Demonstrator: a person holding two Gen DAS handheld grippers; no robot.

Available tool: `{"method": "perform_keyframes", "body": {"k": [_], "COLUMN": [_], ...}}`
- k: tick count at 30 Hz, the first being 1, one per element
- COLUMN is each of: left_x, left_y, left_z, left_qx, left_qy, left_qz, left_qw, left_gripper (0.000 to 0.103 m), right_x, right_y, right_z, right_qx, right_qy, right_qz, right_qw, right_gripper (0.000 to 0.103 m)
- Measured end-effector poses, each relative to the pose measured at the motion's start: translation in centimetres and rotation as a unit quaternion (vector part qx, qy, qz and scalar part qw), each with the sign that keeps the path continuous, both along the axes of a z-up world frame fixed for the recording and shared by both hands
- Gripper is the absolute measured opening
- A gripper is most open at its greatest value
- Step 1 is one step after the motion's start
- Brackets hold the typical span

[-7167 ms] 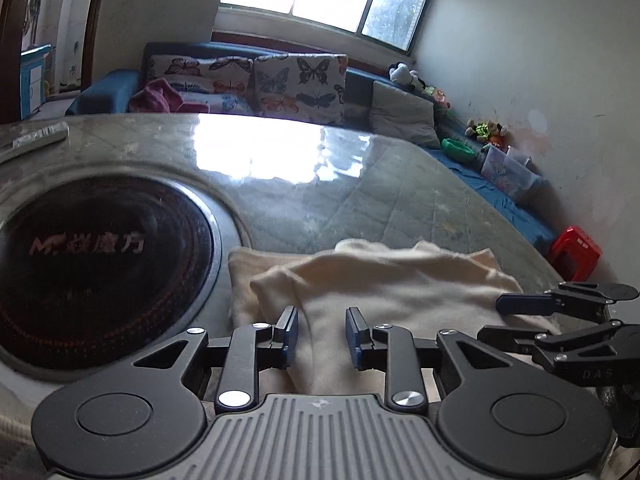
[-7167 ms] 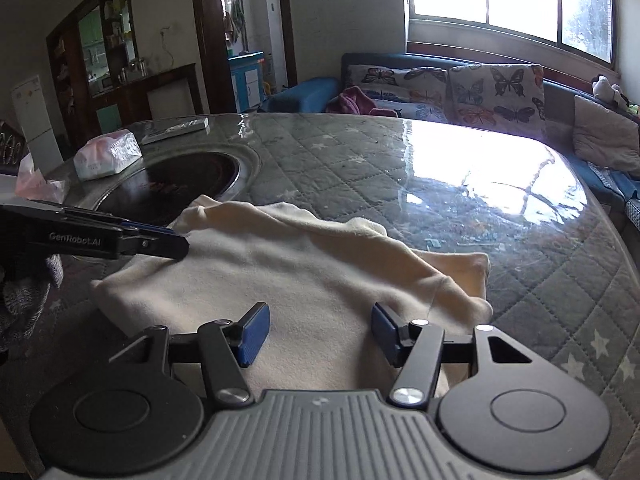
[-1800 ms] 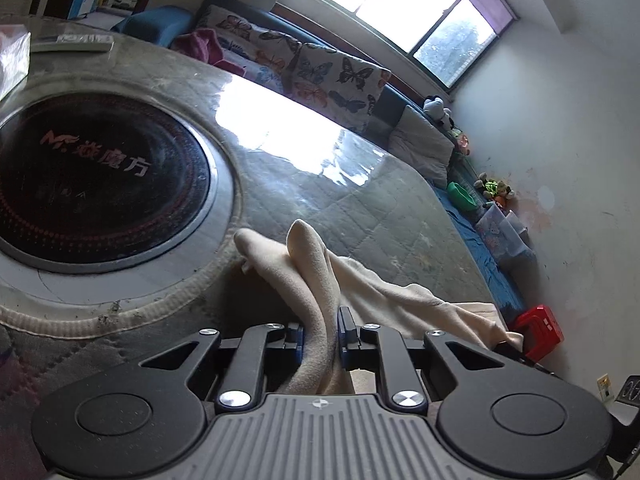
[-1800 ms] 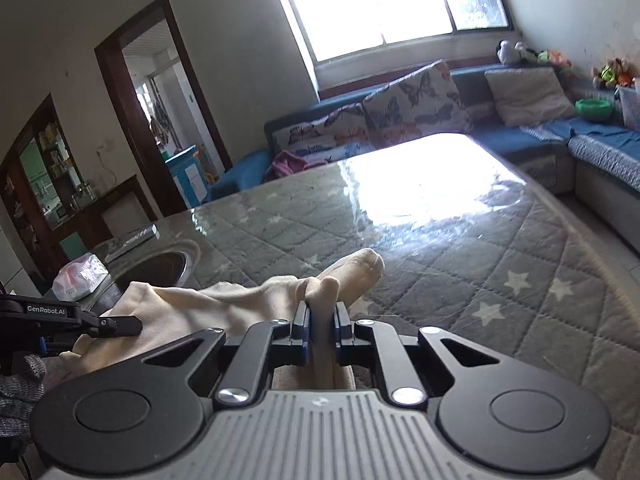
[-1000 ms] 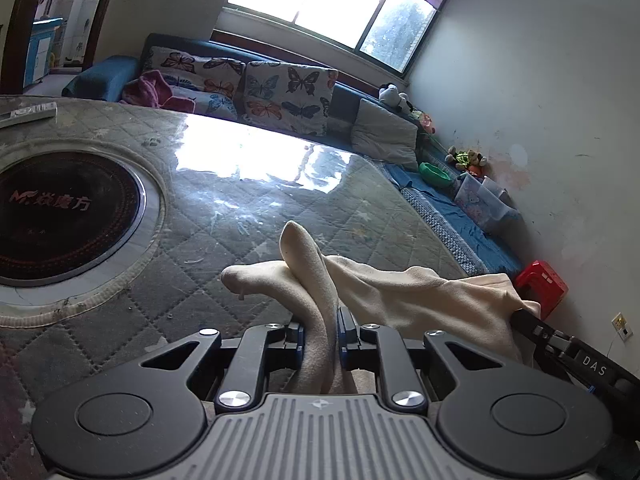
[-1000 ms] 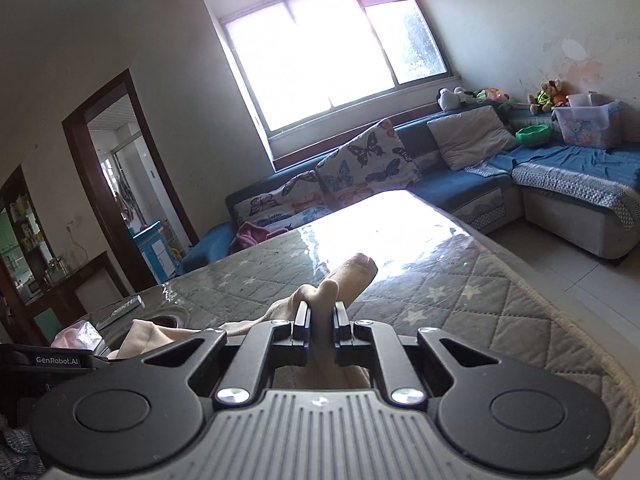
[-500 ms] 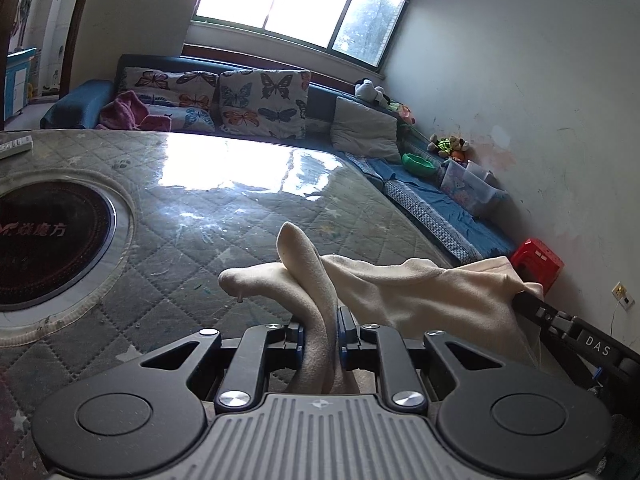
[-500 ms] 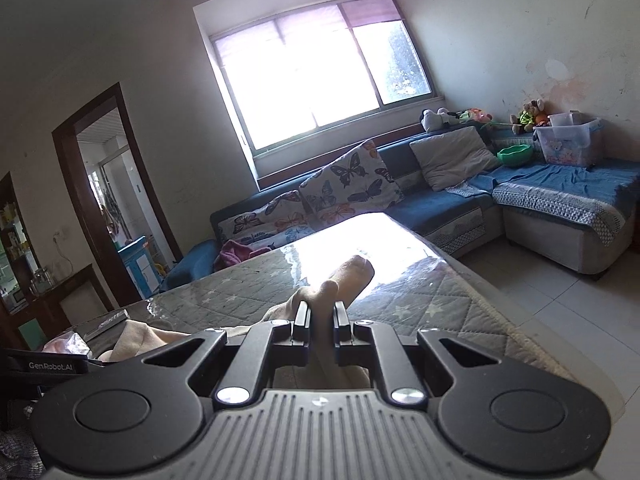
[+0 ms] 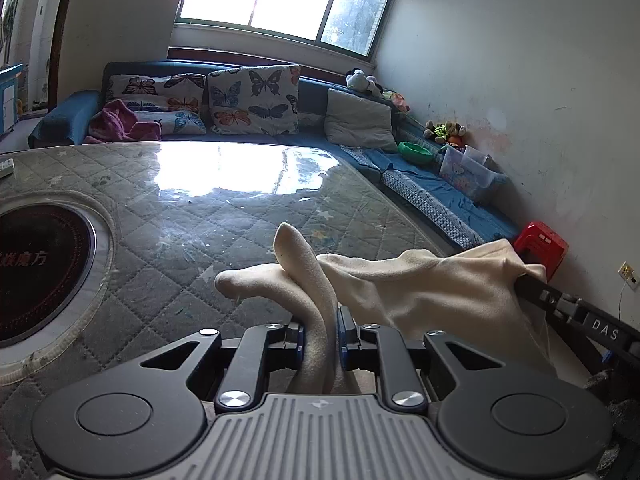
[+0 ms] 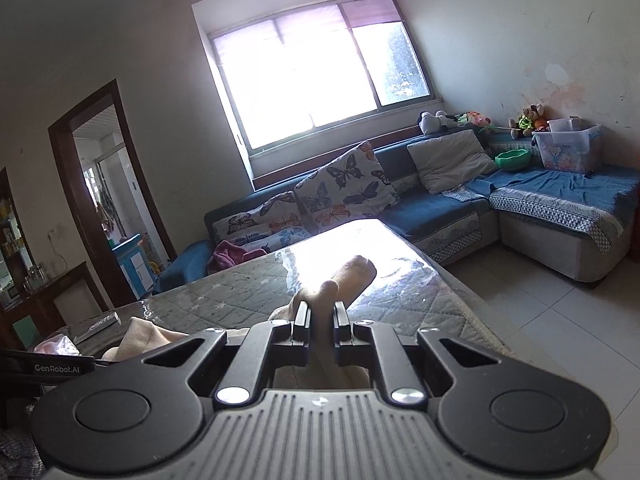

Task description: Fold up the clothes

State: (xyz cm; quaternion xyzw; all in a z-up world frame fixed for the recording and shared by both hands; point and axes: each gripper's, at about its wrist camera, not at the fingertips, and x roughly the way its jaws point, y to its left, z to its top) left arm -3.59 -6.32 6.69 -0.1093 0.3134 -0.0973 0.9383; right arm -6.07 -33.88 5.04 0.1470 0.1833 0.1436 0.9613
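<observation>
The cream garment (image 9: 420, 292) is soft, matt fleece-like cloth. The table (image 9: 240, 208) shows quilted grey fabric under a glossy, reflective clear cover.

I record a garment (image 9: 420, 292) stretched between my left gripper (image 9: 319, 330) and my right gripper (image 10: 319, 320) above the table (image 9: 224, 200), a round cooktop (image 9: 36, 272) set into it at left, a sofa (image 9: 248, 120) behind, a stool (image 9: 541, 240) at right.
</observation>
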Motion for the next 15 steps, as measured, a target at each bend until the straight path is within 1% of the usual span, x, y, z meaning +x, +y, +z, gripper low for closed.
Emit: {"method": "perform_keyframes", "body": {"k": [8,15], "left_x": [1.7,2.8], "left_y": [-1.0,-1.5], "left_z": [0.1,0.6], "left_qx": [0.016,0.021], "left_qy": [-0.002,-0.007], "left_qz": [-0.001,0.004], "left_qw": [0.9999,0.9997], "left_gripper": [0.017,0.017], "right_x": [2.1,2.9], "right_y": [0.1,-0.1], "right_z": [0.7,1.2], "right_qx": [-0.017,-0.018], "right_qy": [-0.003,-0.012], "right_qz": [0.01,0.013], "right_qw": [1.0,1.0], "right_gripper": [0.009,0.009]}}
